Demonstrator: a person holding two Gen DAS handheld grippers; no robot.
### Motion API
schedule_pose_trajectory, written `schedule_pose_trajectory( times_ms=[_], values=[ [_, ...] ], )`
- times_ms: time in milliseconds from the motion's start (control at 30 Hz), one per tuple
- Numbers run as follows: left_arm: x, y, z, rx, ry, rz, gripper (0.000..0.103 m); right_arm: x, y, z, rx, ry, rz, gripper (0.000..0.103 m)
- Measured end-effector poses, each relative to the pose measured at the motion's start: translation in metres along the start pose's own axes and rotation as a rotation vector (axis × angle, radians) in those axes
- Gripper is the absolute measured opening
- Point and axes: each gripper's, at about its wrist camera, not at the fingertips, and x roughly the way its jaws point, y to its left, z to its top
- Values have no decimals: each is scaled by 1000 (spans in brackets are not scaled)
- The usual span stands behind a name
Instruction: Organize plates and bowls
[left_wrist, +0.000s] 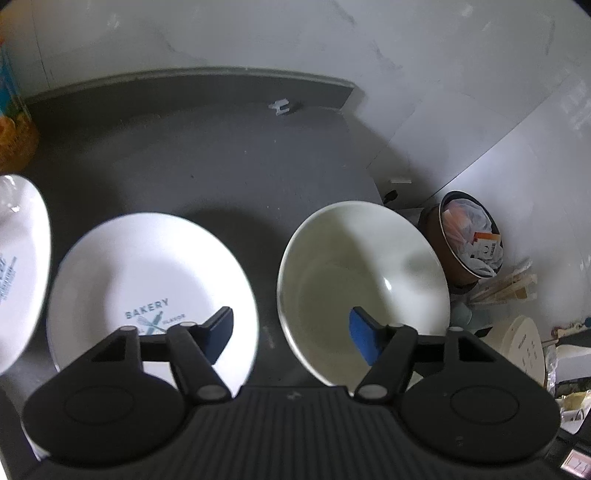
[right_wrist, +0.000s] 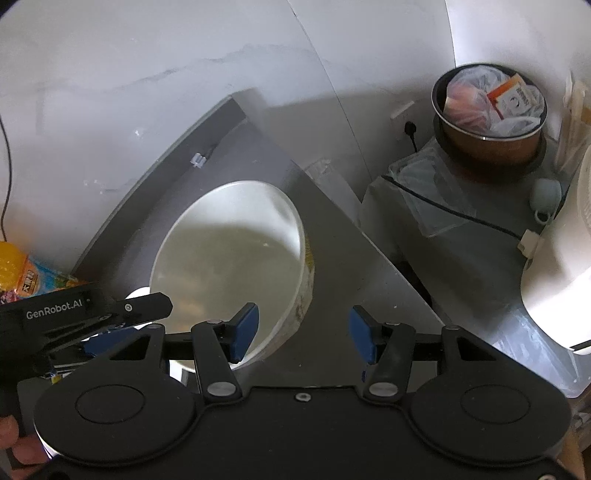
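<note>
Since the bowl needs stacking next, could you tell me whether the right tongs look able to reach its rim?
Probably yes: the right tongs are open, the bowl rim sits just ahead by the left pad, nothing between.

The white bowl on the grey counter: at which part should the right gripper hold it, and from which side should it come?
Probably the near rim of the white bowl. The bowl stands upright and open, too wide to span, so only its thin wall fits between the fingers. The right gripper is open, with its left pad already at that near edge; come from above on the near side, one finger inside, one outside.
</note>
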Motion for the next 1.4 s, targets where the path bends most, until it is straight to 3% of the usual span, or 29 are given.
schedule_pose_trajectory(
  times_ms=[300,333,533,567,700,1400],
  values=[
    [27,-6,7,-13,33,11,52,23,-6,4,27,36,-3,54],
    [30,-6,7,-21,36,12,45,26,-6,4,25,40,-8,52],
    [42,-3,6,-79,67,55,13,31,4,6,-1,57,22,24],
    [42,-2,6,-82,66,63,8,31,7,6,-14,55,4,23],
    [37,6,5,-108,76,50,7,28,8,4,-3,46,14,22],
    [-49,7,2,-12,-35,-34,7,-53,45,-19,-28,-95,20,23]
  ],
)
